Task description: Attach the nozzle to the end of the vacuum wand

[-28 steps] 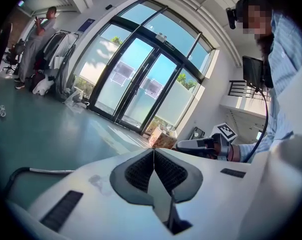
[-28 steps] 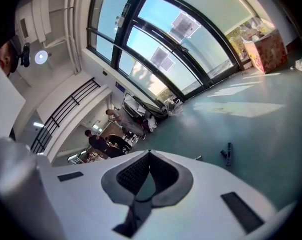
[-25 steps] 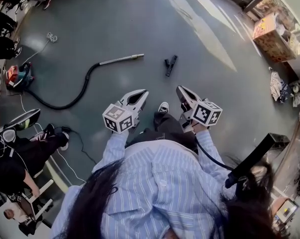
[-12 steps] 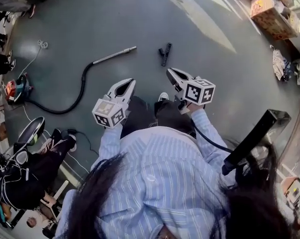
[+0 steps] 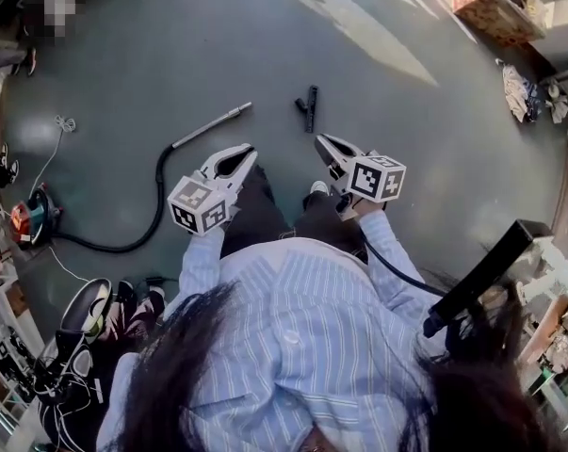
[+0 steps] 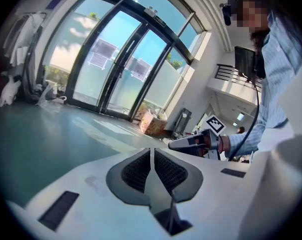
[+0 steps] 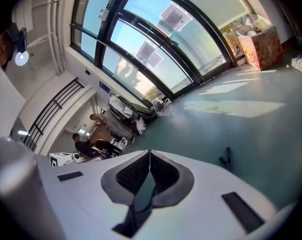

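One nozzle [image 5: 308, 108] lies just beyond the right tongs [image 5: 320, 139].

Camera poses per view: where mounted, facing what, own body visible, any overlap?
Head view: on the person's head, looking steeply down at the floor; shows striped shirt, hair, shut left tongs, shut right tongs; wand and nozzle lie apart ahead.
Left gripper view: on the left tongs, facing glass doors; shows right tongs and sleeve.
Right gripper view: on the right tongs, facing floor and glass doors; shows its own shut tongs.
Shared: nozzle, in head and right gripper views.
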`<state>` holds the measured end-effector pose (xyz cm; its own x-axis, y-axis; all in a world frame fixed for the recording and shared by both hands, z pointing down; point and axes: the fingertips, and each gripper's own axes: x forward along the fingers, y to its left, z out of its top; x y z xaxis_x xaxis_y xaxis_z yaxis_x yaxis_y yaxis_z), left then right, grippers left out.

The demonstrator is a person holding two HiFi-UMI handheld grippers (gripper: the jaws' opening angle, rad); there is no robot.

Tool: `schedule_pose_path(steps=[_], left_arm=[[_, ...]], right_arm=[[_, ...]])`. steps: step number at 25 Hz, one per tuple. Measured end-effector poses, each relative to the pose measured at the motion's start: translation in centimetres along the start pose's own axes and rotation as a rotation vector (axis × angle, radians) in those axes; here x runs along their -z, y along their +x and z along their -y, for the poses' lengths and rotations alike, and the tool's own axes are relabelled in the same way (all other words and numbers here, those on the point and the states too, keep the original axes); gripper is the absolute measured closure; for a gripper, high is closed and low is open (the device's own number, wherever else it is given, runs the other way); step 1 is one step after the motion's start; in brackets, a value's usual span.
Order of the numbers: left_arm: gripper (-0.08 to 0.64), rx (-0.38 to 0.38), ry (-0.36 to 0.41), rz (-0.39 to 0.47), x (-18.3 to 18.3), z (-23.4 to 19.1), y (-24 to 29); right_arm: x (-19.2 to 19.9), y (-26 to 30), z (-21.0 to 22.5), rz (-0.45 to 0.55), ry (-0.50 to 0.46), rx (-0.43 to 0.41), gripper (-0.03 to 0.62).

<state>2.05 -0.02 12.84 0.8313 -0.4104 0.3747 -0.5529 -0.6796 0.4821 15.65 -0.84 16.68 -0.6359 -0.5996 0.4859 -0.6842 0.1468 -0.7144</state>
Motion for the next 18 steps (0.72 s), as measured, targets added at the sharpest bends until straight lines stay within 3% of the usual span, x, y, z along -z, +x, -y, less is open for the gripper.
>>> schedule_pose_path(steps=[4, 10, 13, 18], left_arm=[[0.552, 0.117, 0.116, -0.134, -0.8, -3.9, 0.5], [0.552, 0.187, 0.276, -0.341, 2.9, -10.6, 0.8], [0.552, 0.18, 0.276, -0.373, 4.0, -13.0, 1.7], [0.551, 0.145, 0.17, -0.402, 7.1, -16.3, 4.4]], right_arm=[[-0.9, 3.1, 0.3, 0.037, 0.046, 0.09, 0.586], [0.1, 7.0, 1.1, 0.061, 0.092, 0.171, 0.586], [0.5, 8.0, 2.4, 0.041, 0.095, 0.189, 0.586], [2.4, 9.8, 6.2, -0.043, 0.084, 0.2, 0.586]])
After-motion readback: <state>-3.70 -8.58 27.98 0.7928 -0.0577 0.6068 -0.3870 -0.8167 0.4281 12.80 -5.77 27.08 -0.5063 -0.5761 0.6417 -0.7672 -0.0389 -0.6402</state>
